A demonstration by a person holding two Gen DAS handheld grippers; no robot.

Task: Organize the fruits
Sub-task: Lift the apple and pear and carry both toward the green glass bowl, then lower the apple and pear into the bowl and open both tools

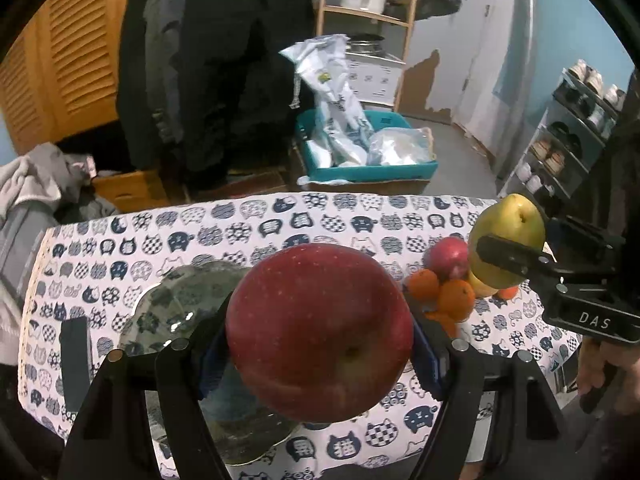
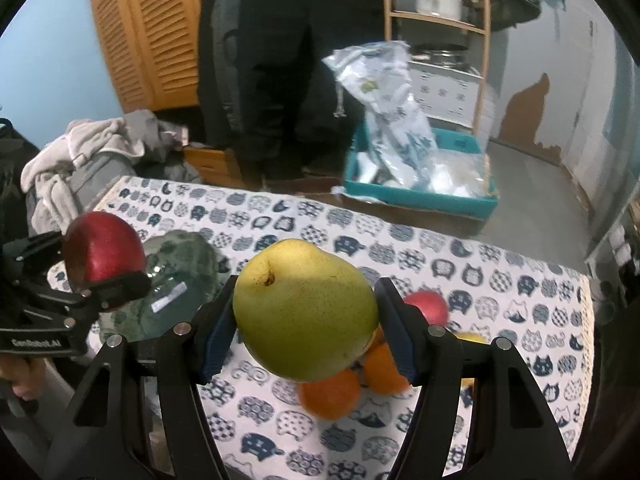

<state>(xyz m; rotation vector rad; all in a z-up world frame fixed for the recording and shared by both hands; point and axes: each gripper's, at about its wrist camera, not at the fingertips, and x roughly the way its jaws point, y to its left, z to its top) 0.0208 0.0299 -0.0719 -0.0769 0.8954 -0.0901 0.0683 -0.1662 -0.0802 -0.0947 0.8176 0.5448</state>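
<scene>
I have a red apple [image 1: 320, 332] clamped between my left fingers [image 1: 224, 360], filling the lower middle of the left wrist view, held above the worktop [image 1: 280, 220] with its cat-print cloth. Just behind and below it, toward the lower left of the frame, lies the green patterned glass plate [image 1: 180, 300], which looks bare. My right fingers [image 2: 224, 332] are closed on a yellow-green pear [image 2: 304, 312] in the centre of the right wrist view, also lifted clear of the cloth. Beneath and behind the pear, the loose pile remains: oranges [image 2: 332, 396], a second red apple [image 2: 428, 306] and a bit of something yellow at the right. So I judge the sorting barely begun: two fruits are in hand, none seems placed, and the heap is left to move.
</scene>
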